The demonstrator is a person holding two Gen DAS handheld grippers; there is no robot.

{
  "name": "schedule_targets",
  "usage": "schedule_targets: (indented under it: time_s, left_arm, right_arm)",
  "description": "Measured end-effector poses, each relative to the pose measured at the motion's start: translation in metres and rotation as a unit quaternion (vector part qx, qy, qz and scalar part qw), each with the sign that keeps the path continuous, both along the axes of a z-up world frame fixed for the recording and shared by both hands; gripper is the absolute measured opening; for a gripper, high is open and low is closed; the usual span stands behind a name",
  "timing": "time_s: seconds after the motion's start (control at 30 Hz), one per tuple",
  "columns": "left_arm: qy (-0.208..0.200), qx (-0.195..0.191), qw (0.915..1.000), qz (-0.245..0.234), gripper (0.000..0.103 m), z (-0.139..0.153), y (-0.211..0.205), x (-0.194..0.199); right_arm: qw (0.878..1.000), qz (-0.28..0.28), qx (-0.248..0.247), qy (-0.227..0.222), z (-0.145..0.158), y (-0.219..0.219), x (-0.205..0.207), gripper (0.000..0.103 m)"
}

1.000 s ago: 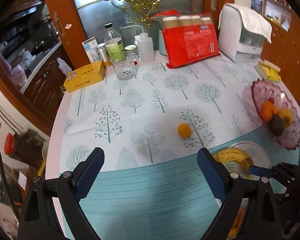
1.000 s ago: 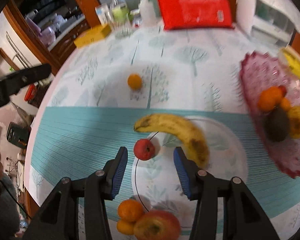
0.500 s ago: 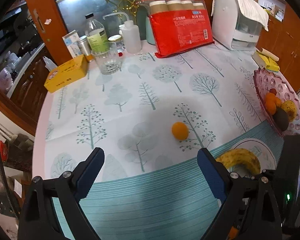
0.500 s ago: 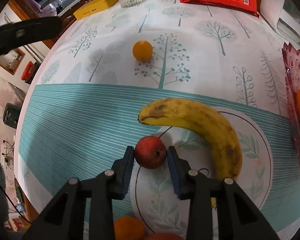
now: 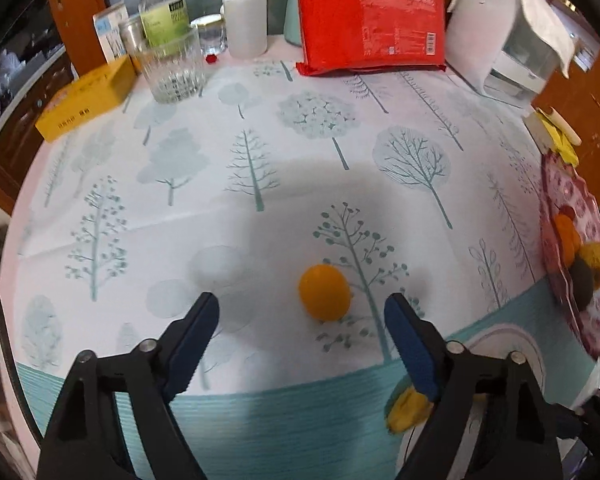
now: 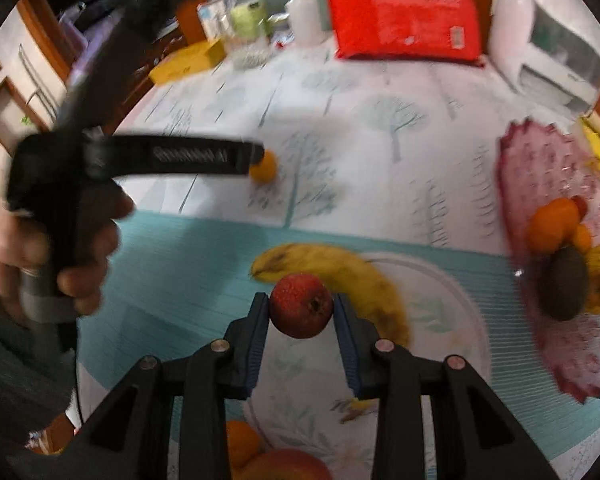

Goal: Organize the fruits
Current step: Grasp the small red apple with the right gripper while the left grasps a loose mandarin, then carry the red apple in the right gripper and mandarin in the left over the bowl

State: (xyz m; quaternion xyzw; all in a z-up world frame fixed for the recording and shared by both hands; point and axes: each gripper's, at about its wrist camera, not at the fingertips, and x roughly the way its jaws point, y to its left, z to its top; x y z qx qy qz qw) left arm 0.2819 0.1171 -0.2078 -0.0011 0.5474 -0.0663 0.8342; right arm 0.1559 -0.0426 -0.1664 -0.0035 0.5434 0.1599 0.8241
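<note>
In the lower centre of the right wrist view, the right tongs [image 6: 301,312] are clamped on a small red fruit [image 6: 301,305], round, matte and finely speckled, with a dark calyx facing the camera; it appears to be lifted above the white plate [image 6: 456,304]. Behind it, a curved yellow banana [image 6: 340,276] with brown spotting is laid across the plate's upper left rim. At the bottom edge, a tangerine [image 6: 242,444] and part of a reddish apple [image 6: 292,466] are seen on the same plate

The step in hand is judged to be the carrying of the red fruit towards the pink glass dish [image 6: 540,168] at the right of the frame, scalloped and embossed, where oranges, a dark avocado-like fruit and a yellow fruit are already gathered. A sideways carry and a gentle release would be called for, since the round fruit could roll

In the left wrist view, the left tongs [image 5: 302,312] are held wide apart, low in the frame, with a smooth orange tangerine [image 5: 325,292] lying on the counter [image 5: 140,240] just ahead of them, right of centre. A short advance and a closing would be needed next

The counter is covered by a smooth, tree-printed cloth, with a ribbed drinking glass [image 5: 172,66] and a glossy red packet [image 5: 370,16] at the top
</note>
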Motion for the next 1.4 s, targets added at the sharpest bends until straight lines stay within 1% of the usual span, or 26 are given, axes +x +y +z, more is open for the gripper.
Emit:
schedule_targets:
  time_s: [0.03, 0.1, 0.13, 0.2, 0.23, 0.3, 0.4, 0.6, 0.73, 0.9, 1.03, 1.2, 1.4]
  left_arm:
    - [0.004, 0.0, 1.0, 0.005, 0.077, -0.005, -0.003, 0.004]
    - [0.012, -0.001, 0.9999, 0.011, 0.064, -0.013, -0.006, 0.009]
    - [0.018, -0.004, 0.9997, 0.015, 0.062, -0.017, -0.008, 0.011]
    - [0.026, -0.008, 0.9994, 0.019, 0.05, -0.022, -0.011, 0.014]
    - [0.028, -0.009, 0.9994, 0.021, 0.048, -0.024, -0.012, 0.015]
    - [0.029, -0.007, 0.9993, 0.024, 0.039, -0.026, -0.015, 0.017]
    - [0.033, -0.001, 0.999, 0.029, 0.031, -0.029, -0.017, 0.018]
    - [0.032, 0.005, 0.9989, 0.033, 0.03, -0.027, -0.021, 0.017]
    - [0.021, 0.005, 0.9994, 0.028, 0.029, -0.011, -0.026, 0.006]
    - [-0.005, 0.001, 1.0, 0.008, 0.029, 0.026, -0.042, -0.022]
    - [-0.035, 0.0, 0.9992, -0.019, 0.029, 0.062, -0.063, -0.047]
    - [-0.075, 0.003, 0.9956, -0.055, 0.029, 0.109, -0.108, -0.076]
    - [-0.119, 0.02, 0.988, -0.096, 0.029, 0.154, -0.178, -0.1]
  right_arm:
    - [1.0, -0.005, 0.0, -0.003, 0.002, -0.004, 0.001, 0.033]
    - [1.0, -0.014, 0.005, -0.008, 0.006, -0.012, 0.004, 0.033]
    - [1.0, -0.017, 0.008, -0.01, 0.006, -0.016, 0.006, 0.033]
    - [1.0, -0.022, 0.013, -0.01, 0.007, -0.022, 0.006, 0.033]
    - [1.0, -0.024, 0.016, -0.01, 0.006, -0.024, 0.006, 0.033]
    - [0.999, -0.026, 0.019, -0.01, 0.005, -0.028, 0.006, 0.033]
    - [0.999, -0.028, 0.026, -0.009, 0.003, -0.032, 0.009, 0.033]
    - [0.999, -0.032, 0.039, -0.012, 0.004, -0.041, 0.007, 0.033]
    - [0.998, -0.034, 0.046, -0.017, 0.008, -0.047, 0.003, 0.033]
    - [0.997, -0.036, 0.056, -0.033, 0.022, -0.057, -0.007, 0.033]
    - [0.996, -0.037, 0.065, -0.053, 0.036, -0.068, -0.02, 0.033]
    - [0.993, -0.041, 0.078, -0.077, 0.054, -0.092, -0.037, 0.033]
    - [0.989, -0.058, 0.081, -0.106, 0.079, -0.148, -0.047, 0.033]
